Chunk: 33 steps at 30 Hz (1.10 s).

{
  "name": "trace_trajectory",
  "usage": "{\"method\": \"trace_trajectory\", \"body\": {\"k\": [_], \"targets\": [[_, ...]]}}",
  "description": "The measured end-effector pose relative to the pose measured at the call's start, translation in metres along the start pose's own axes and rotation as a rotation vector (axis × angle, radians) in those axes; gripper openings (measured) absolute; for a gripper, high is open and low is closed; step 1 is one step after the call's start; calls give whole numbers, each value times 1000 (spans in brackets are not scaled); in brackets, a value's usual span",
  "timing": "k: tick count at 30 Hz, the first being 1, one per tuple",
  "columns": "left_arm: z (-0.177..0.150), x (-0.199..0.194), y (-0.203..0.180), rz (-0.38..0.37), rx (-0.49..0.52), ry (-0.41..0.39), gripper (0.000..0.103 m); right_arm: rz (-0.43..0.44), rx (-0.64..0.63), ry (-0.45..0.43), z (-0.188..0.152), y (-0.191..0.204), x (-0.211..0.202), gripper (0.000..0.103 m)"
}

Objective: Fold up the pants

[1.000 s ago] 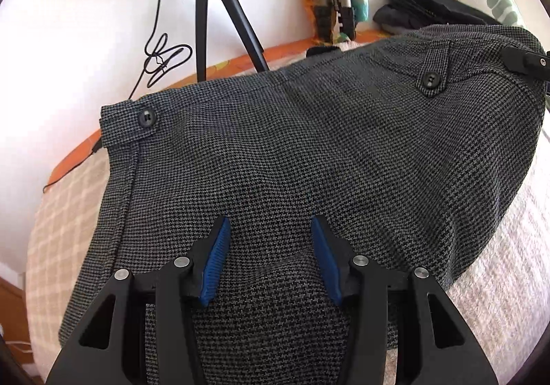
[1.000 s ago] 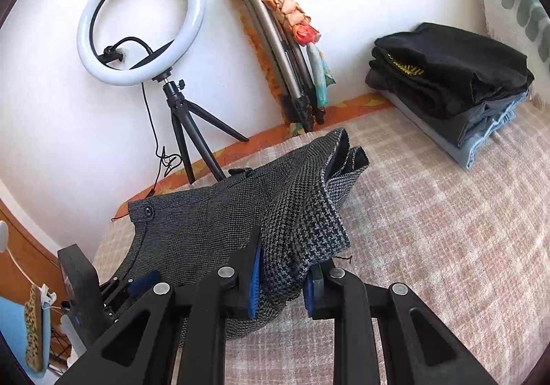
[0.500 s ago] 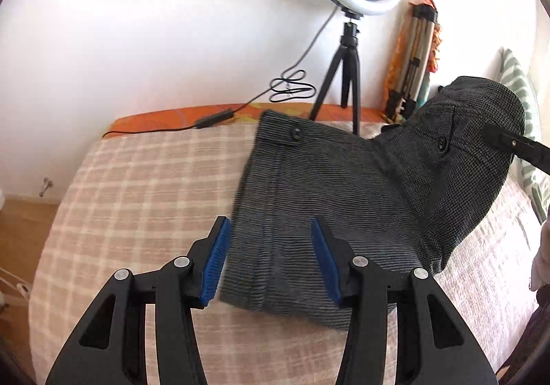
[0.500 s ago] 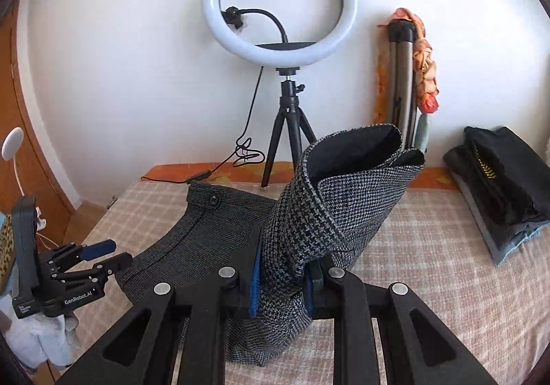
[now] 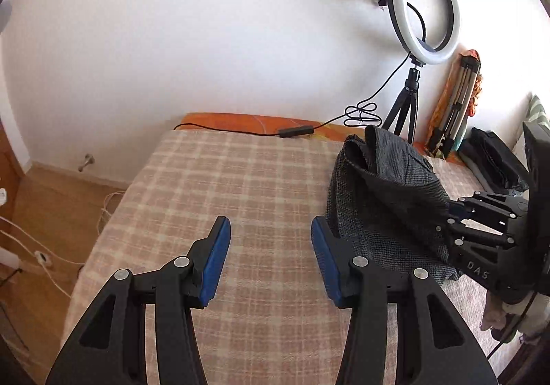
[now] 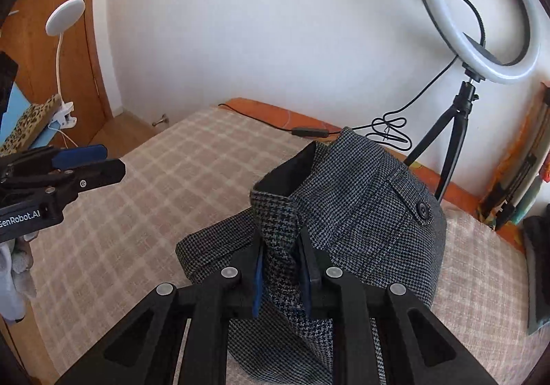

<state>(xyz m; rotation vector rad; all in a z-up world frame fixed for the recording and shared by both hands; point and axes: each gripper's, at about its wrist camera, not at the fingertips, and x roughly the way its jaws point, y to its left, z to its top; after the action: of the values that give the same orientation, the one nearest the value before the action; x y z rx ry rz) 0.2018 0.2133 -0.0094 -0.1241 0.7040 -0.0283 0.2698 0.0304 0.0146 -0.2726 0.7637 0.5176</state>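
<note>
The grey houndstooth pants (image 6: 361,213) hang bunched from my right gripper (image 6: 282,278), which is shut on a fold of the cloth just above the bed (image 6: 154,179). In the left wrist view the pants (image 5: 388,199) hang at the right, held by the right gripper (image 5: 453,210). My left gripper (image 5: 270,261) is open and empty over the checked bedspread (image 5: 240,185), to the left of the pants. It shows at the left edge of the right wrist view (image 6: 86,161).
A ring light on a tripod (image 6: 481,24) stands at the back by the wall, its cable (image 5: 275,132) lying along the bed's far edge. A folded tripod (image 5: 453,106) leans beside it. Dark folded clothes (image 5: 495,158) lie far right. The floor (image 5: 44,213) drops off left.
My left gripper has pulled back off the pants and swung left. My right gripper has lifted the pants off the bed into a bunched, hanging bundle.
</note>
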Motion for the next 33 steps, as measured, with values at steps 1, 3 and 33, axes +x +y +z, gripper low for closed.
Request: {"method": "trace_trajectory", "body": {"k": [1, 3, 33], "targets": [[-2, 0, 1, -2, -2, 3, 48, 0, -16, 7, 0, 5, 6, 13], [-5, -2, 5, 1, -4, 5, 48, 13, -38, 20, -1, 14, 14, 11], [-8, 30, -132, -195, 262, 25, 48, 289, 76, 13, 47, -128, 35, 41]]}}
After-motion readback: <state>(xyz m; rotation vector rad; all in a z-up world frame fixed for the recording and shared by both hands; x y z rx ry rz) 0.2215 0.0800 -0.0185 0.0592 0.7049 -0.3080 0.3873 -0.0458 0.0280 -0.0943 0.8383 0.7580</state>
